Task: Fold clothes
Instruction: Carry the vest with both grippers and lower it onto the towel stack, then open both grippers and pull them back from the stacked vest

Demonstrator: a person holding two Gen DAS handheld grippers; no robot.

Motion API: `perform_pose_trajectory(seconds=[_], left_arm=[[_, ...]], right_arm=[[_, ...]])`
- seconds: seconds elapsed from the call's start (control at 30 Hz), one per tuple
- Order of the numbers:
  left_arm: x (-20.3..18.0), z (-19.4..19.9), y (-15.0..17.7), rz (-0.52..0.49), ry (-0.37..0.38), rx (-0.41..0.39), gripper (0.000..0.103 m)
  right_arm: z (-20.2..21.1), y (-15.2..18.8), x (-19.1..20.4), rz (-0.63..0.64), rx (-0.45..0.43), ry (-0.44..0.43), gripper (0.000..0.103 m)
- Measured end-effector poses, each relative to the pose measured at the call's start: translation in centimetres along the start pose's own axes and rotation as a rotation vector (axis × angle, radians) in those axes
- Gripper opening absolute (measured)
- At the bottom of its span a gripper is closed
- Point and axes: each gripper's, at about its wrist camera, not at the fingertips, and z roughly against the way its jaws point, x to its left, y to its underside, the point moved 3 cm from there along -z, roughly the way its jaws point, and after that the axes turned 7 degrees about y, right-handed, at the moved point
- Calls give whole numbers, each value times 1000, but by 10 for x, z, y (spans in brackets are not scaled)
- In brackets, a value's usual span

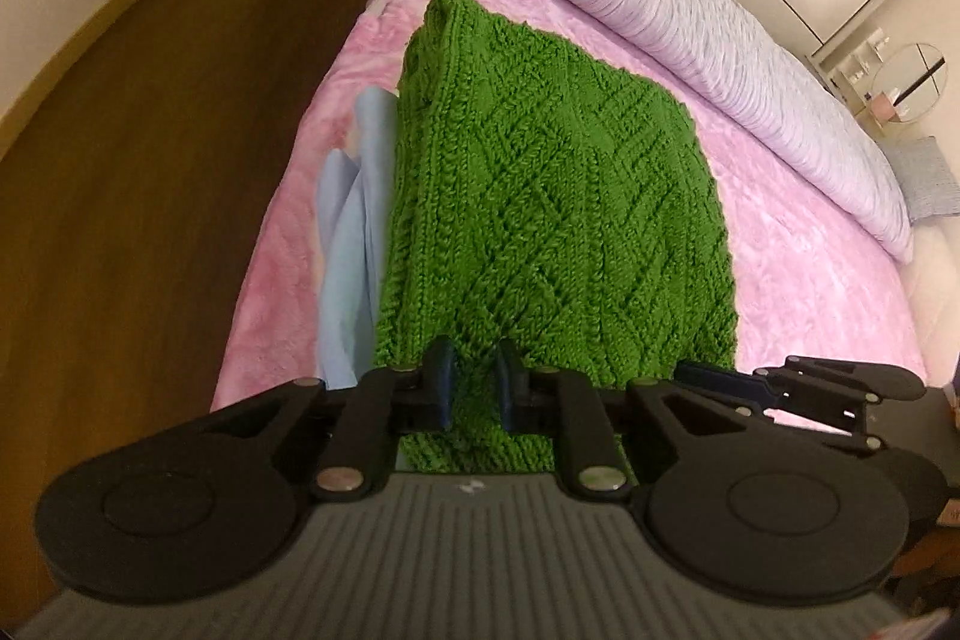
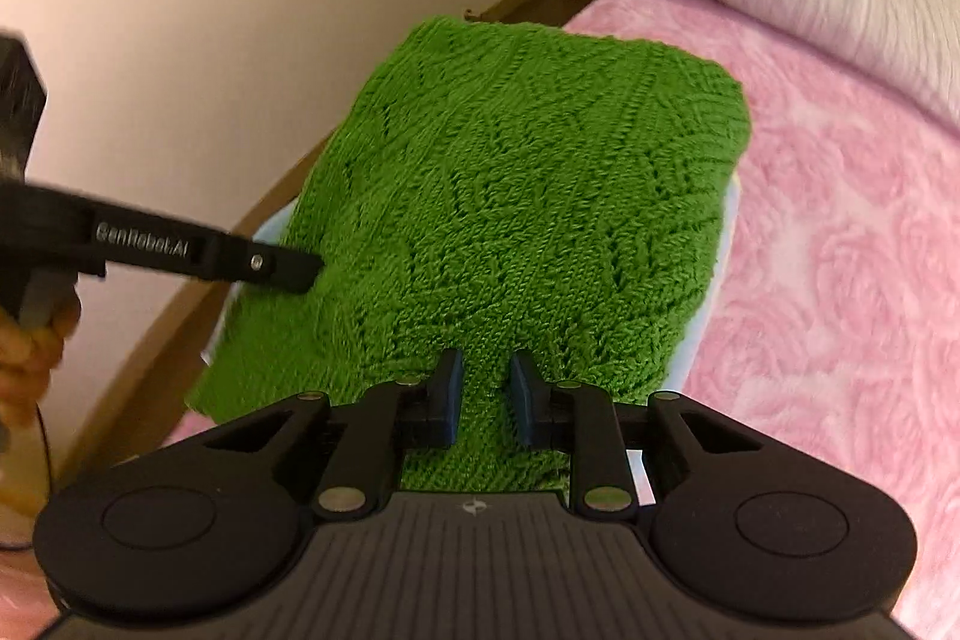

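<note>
Notably, both grippers pinched the near hem of the green knit sweater [image 1: 540, 184] — left gripper [image 1: 477, 388] and right gripper [image 2: 486, 394] each clamped on a bunched fold. The sweater ran lengthwise away from the jaws, over the pink bedspread [image 1: 798, 244]. Readable on the left gripper's finger — "GenRobot.AI".
</note>
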Motion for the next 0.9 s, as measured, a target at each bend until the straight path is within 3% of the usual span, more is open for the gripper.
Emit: perform_pose_trajectory(seconds=[0.1,0.2,0.33,0.43,0.63,0.9], left_arm=[[-7,4,-2,-5,-22,1,14],[-25,12,-10,-43,-55,5,13],[-46,27,-14,-75,-28,-22,13],[-57,29,-9,-100,7,-14,14],[-44,17,24,-100,-51,25,16],[-35,13,43,-84,-43,6,16]], right_arm=[[1,-8,2,7,22,11,26],[12,-18,-4,-68,37,-7,27],[30,-28,-16,-157,-3,-26,28],[39,-28,-16,-154,-29,-6,28],[18,-6,-3,-123,63,-15,29],[6,12,7,-29,54,0,29]])
